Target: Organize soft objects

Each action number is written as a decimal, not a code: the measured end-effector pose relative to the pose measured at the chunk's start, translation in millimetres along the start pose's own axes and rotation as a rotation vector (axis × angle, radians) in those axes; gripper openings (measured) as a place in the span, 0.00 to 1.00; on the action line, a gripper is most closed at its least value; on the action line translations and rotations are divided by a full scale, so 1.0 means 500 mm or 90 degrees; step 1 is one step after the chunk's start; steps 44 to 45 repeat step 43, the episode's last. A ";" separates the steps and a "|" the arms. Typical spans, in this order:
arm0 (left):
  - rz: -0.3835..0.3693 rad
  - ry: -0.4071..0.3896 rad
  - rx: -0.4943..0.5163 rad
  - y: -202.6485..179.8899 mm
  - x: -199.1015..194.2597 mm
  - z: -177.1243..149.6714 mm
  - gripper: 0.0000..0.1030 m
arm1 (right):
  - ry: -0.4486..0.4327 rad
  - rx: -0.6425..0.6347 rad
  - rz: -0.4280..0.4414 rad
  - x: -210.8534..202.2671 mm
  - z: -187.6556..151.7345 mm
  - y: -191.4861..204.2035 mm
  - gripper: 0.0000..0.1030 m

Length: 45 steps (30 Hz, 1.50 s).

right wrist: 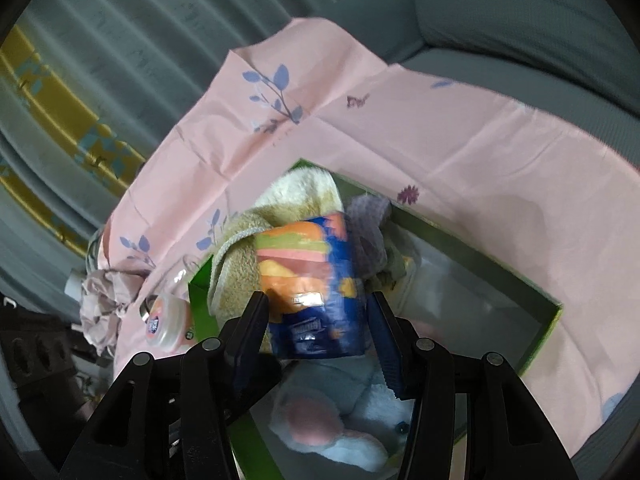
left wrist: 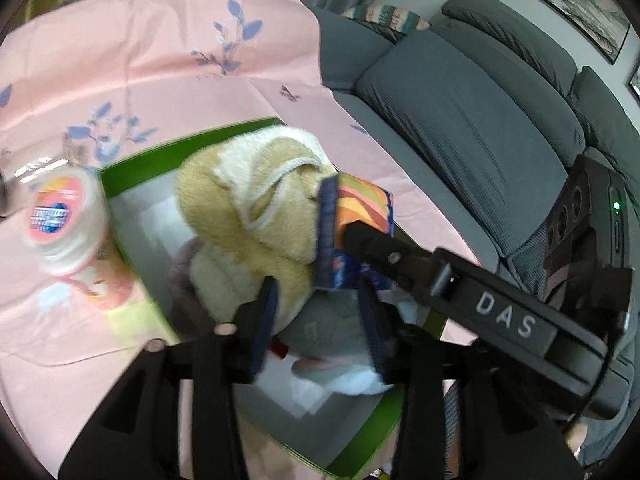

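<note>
A green box [left wrist: 132, 162] with a pale floor sat on a pink cloth [left wrist: 168, 72] printed with blue leaf sprigs, and the cloth lay over a grey sofa [left wrist: 460, 120]. In the left wrist view a tan and cream towel [left wrist: 248, 208] was piled in the box toward twelve o'clock from the left gripper [left wrist: 320, 312], with a white plush toy [left wrist: 352, 380] low at about five o'clock beneath the fingers. A tissue pack [left wrist: 352, 208] wrapped in orange, green and blue stood against the towel at one o'clock. The right gripper [left wrist: 364, 240] reached in from three o'clock to the pack. The left gripper's fingers stood apart with nothing pressed between them; only the soft pile lay below the gap. A tub with a pink and white lid [left wrist: 60, 216] rested on the cloth at nine o'clock, outside the box rim.

In the right wrist view the tissue pack [right wrist: 312, 280] sat between the fingers of the right gripper [right wrist: 320, 328], just ahead at twelve o'clock. Blur hid whether the pads pressed on the wrapper, so I could not tell if it was gripped. The towel [right wrist: 240, 276] lay at eleven o'clock and a grey cloth [right wrist: 368, 232] at one o'clock behind the pack. The plush toy [right wrist: 340, 424], white with a pink patch, lay in the box [right wrist: 552, 308] at six o'clock. The tub [right wrist: 168, 320] was at nine o'clock beside a crumpled mauve rag [right wrist: 104, 300].
</note>
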<state>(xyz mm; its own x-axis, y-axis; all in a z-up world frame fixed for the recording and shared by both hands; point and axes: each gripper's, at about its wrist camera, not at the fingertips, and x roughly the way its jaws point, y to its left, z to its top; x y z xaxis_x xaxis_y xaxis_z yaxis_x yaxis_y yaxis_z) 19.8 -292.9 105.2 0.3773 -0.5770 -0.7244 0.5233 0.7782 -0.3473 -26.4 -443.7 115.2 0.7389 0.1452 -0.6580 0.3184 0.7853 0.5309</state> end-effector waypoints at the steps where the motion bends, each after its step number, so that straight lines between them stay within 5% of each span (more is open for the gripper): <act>1: 0.020 -0.011 -0.003 0.003 -0.013 -0.001 0.60 | -0.006 -0.001 0.005 -0.007 0.000 0.001 0.57; 5: 0.071 -0.094 0.007 0.010 -0.088 -0.015 0.81 | -0.022 -0.008 -0.002 -0.025 0.002 0.013 0.59; 9: 0.072 -0.110 0.005 0.017 -0.132 -0.026 0.99 | -0.028 -0.031 -0.017 -0.035 0.000 0.032 0.63; 12: 0.075 -0.121 -0.006 0.023 -0.161 -0.040 0.99 | -0.039 -0.044 -0.023 -0.050 -0.004 0.048 0.74; 19: 0.088 -0.140 -0.007 0.018 -0.213 -0.059 0.99 | -0.063 -0.100 -0.056 -0.099 -0.019 0.094 0.76; 22: 0.090 -0.151 -0.003 0.016 -0.232 -0.063 0.99 | -0.097 -0.121 -0.049 -0.135 -0.027 0.114 0.90; 29: 0.099 -0.157 -0.013 0.025 -0.250 -0.070 0.99 | -0.142 -0.166 -0.043 -0.190 -0.044 0.152 0.90; 45: 0.082 -0.151 -0.007 0.034 -0.254 -0.080 0.99 | -0.153 -0.170 -0.153 -0.197 -0.049 0.156 0.90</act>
